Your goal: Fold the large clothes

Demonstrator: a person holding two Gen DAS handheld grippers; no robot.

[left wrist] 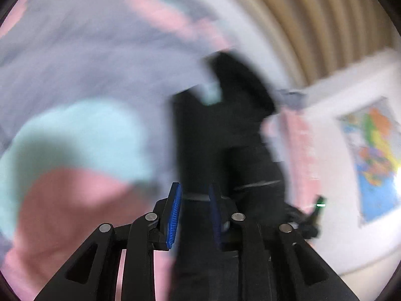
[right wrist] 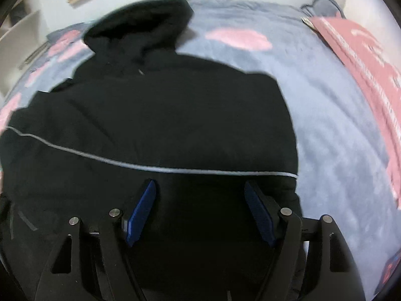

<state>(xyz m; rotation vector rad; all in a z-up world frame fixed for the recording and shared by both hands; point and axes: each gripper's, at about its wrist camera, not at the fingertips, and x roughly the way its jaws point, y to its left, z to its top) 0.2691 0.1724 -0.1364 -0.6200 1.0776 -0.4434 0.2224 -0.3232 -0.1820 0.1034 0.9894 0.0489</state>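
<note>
A black hooded jacket (right wrist: pixel 160 115) with a thin grey stripe lies spread on a grey-blue blanket (right wrist: pixel 325 115), hood toward the far side. My right gripper (right wrist: pixel 200 200) is open, its blue pads just above the jacket's lower part. In the blurred left wrist view, my left gripper (left wrist: pixel 194 200) has its blue pads narrowly apart with black jacket fabric (left wrist: pixel 220 130) running between them; I cannot tell if they pinch it. The other gripper (left wrist: pixel 303 218) shows at the jacket's far edge.
The blanket (left wrist: pixel 75 57) has pink and light blue patches. A pink cloth (right wrist: pixel 371 75) lies along the bed's right side. A white wall with a colourful map (left wrist: pixel 373 155) and a wooden slatted headboard (left wrist: pixel 313 12) stand beyond the bed.
</note>
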